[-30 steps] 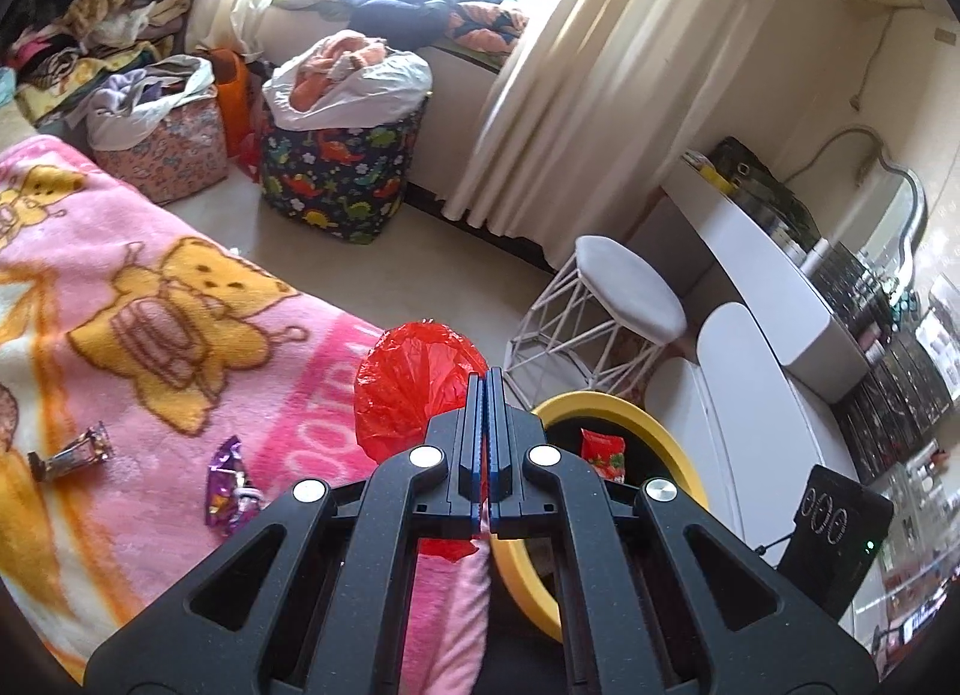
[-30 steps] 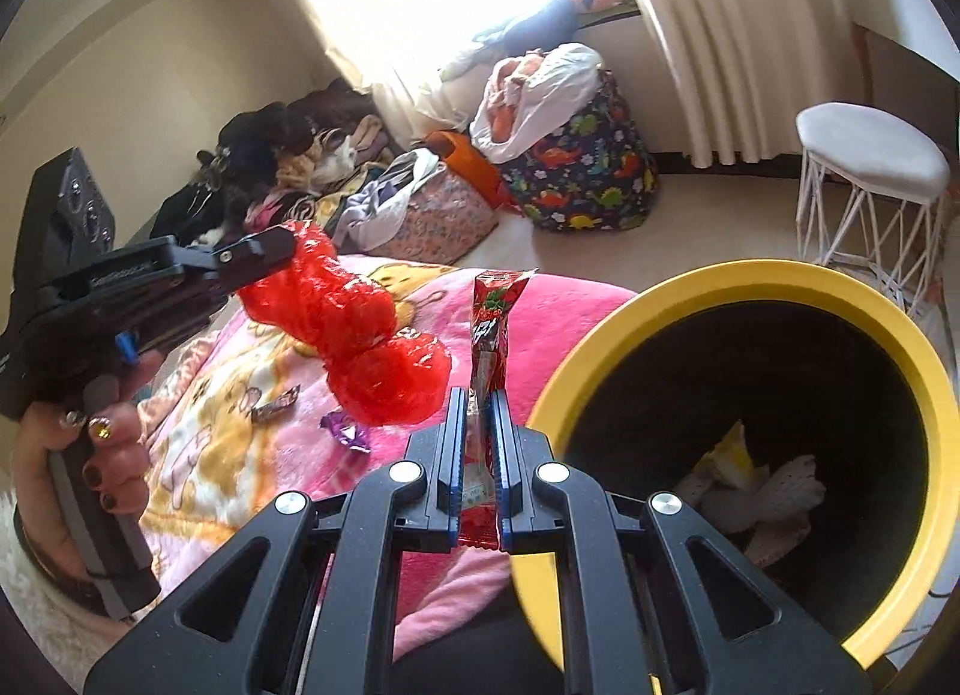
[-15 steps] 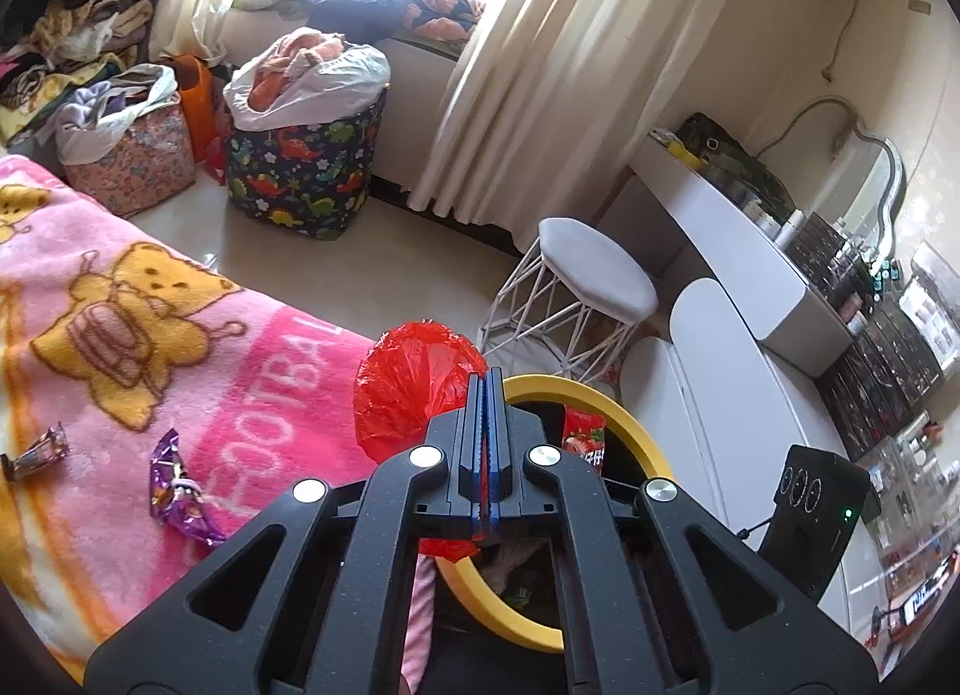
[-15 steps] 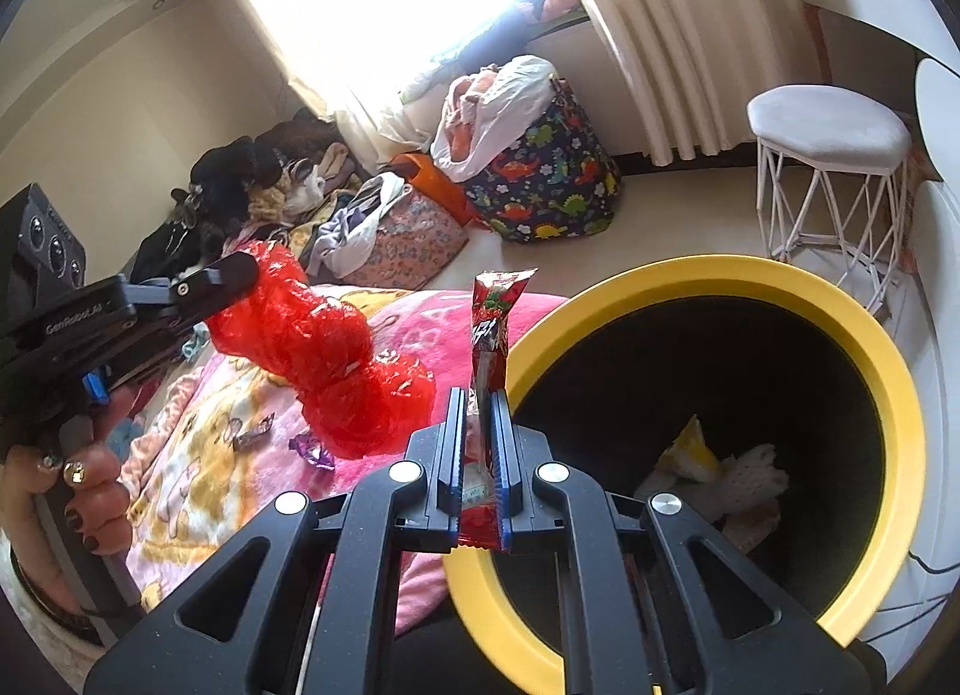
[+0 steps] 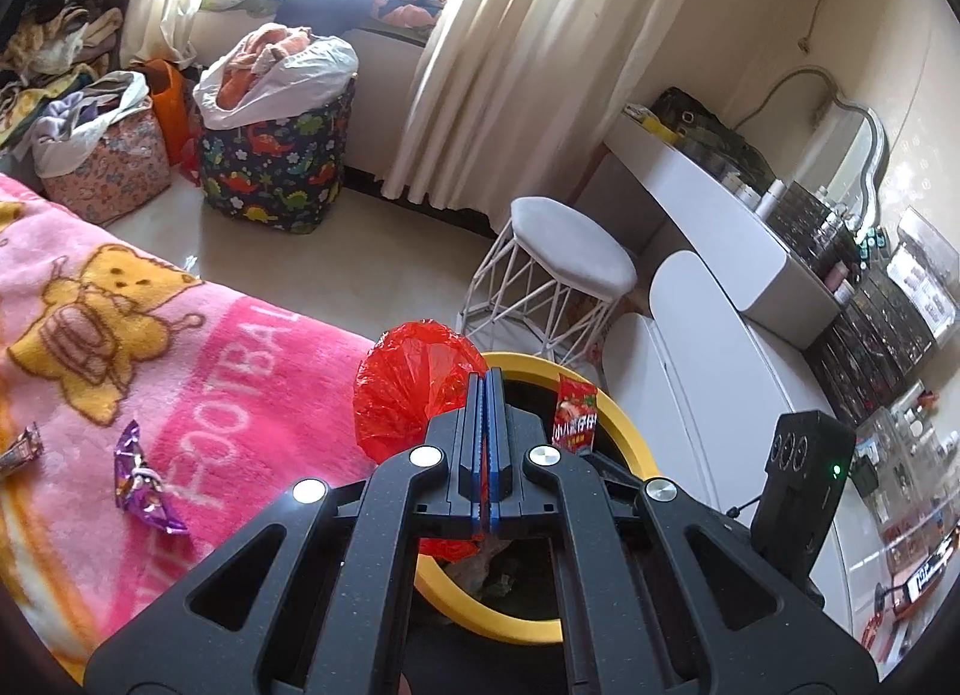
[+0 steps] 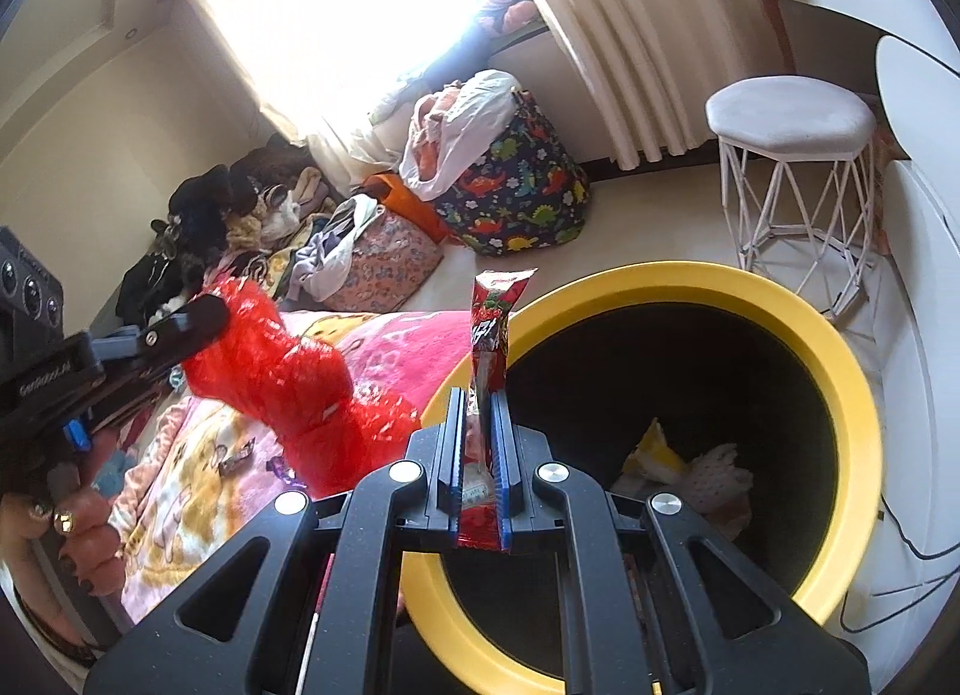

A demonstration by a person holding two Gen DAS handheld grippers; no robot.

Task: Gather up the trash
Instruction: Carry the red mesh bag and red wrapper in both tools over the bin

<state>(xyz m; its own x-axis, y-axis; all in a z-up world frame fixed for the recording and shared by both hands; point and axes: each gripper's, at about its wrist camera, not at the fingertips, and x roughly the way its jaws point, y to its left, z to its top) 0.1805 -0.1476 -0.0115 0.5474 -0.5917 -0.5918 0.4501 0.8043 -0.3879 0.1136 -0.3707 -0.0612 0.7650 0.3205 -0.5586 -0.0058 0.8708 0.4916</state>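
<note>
Left claw [image 5: 486, 389] grips crumpled red plastic bag [image 5: 414, 383]; right claw [image 6: 480, 413] grips red snack wrapper [image 6: 492, 323]; early release risks missing yellow-rimmed black bin [image 6: 852, 395].

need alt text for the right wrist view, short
The right gripper pinches an upright red snack wrapper at the rim of a yellow-rimmed black bin with some trash inside. To the left, the left gripper holds a crumpled red plastic bag over a pink blanket; a white stool stands behind.
</note>
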